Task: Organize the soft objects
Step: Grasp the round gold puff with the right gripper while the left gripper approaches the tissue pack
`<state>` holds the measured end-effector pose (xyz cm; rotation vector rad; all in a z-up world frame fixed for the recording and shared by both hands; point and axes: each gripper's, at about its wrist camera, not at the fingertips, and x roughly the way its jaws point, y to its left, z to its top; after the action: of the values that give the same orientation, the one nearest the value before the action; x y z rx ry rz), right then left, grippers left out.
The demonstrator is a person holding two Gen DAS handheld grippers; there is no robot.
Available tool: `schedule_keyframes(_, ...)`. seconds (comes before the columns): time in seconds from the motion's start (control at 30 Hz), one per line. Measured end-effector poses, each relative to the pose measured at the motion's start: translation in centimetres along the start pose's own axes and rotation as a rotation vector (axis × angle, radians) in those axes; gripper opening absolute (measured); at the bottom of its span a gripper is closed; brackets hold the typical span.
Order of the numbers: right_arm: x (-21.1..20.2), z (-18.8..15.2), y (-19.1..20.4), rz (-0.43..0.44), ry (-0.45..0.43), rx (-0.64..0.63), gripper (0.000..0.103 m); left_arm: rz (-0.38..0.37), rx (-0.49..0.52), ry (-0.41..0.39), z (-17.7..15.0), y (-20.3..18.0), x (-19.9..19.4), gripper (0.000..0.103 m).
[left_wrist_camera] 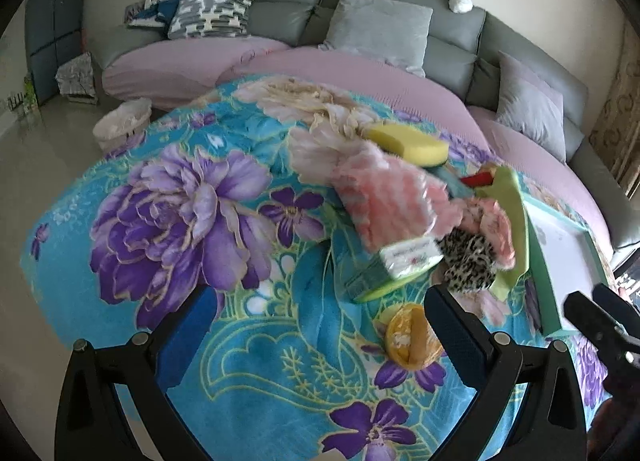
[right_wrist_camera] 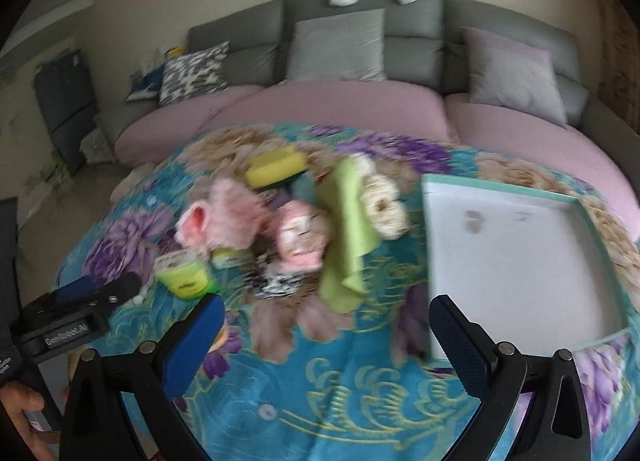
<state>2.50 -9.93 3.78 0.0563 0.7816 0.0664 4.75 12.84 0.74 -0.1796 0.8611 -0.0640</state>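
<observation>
Soft things, a fluffy pink cloth (right_wrist_camera: 228,217), a yellow sponge (right_wrist_camera: 276,169) and a lime-green rag (right_wrist_camera: 348,245), lie heaped on the floral blanket (right_wrist_camera: 360,381) beside the bare white tray (right_wrist_camera: 520,261), so sorting looks unstarted, both the left gripper (left_wrist_camera: 320,325) and right gripper (right_wrist_camera: 326,337) gaping wide with nothing held.

My right wrist view is motion-blurred: pile items smear together, and the label on the green tub (right_wrist_camera: 186,275) is unreadable. The leopard-print piece (right_wrist_camera: 276,283) is partly buried under the pink plush (right_wrist_camera: 302,239). In my left view, the tray (left_wrist_camera: 560,261) is half hidden behind the green cloth (left_wrist_camera: 514,221); the red object (left_wrist_camera: 476,179), possibly a sponge, shows only an edge. The hand (right_wrist_camera: 18,413) is cut off by the frame edge.
</observation>
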Motion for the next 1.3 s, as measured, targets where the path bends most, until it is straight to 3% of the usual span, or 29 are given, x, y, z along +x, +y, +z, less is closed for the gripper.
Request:
schedule_keyframes(0.17, 2.8, -0.8, 2.9, 0.053, 0.081, -0.078, 0.103, 0.029, -0.049, 0.024, -0.6, 1.6, 1.4, 0.103)
schedule_keyframes(0.43, 5.7, -2.1, 6.3, 0.075, 0.156, -0.163, 0.103, -0.065, -0.072, 0.039, -0.6, 3.2, 2.5, 0.103)
schedule_keyframes(0.97, 7.6, -3.7, 10.3, 0.045, 0.205, -0.314, 0.102, -0.074, -0.06, 0.035, -0.9, 4.8, 2.9, 0.103)
schedule_keyframes(1.2, 8.6, -3.9, 10.6, 0.074, 0.235, -0.316, 0.08, -0.083, -0.035, 0.032, -0.9, 4.5, 2.9, 0.103)
schedule_keyframes(1.3, 8.6, -3.7, 10.5, 0.078, 0.234, -0.307, 0.076, -0.086, -0.024, 0.035, -0.9, 4.4, 3.0, 0.103)
